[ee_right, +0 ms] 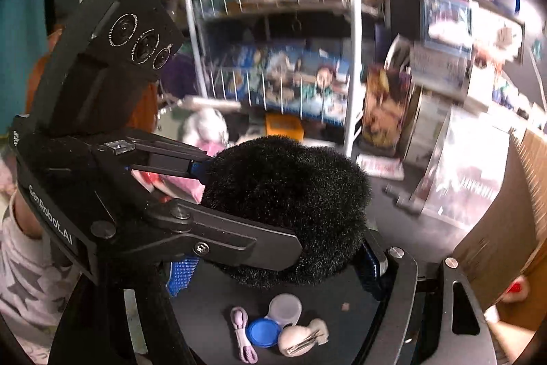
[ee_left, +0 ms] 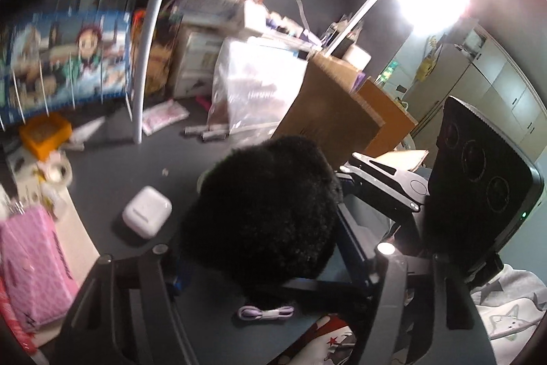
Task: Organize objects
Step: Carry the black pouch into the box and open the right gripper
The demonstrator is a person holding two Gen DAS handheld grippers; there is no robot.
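Observation:
A black fuzzy ball is held above the dark desk between both grippers. My left gripper is closed against its sides. In the right wrist view the same fuzzy ball fills the middle, my right gripper presses it between blue pads, and the left gripper's fingers cross from the left. The right gripper's body shows at the right of the left wrist view. A white earbud case and a coiled purple cable lie on the desk.
A wire rack with boxes stands behind. A cardboard box and a clear plastic bag sit at the back right. A pink packet lies left. A blue lid, clear cup and beige clip lie near.

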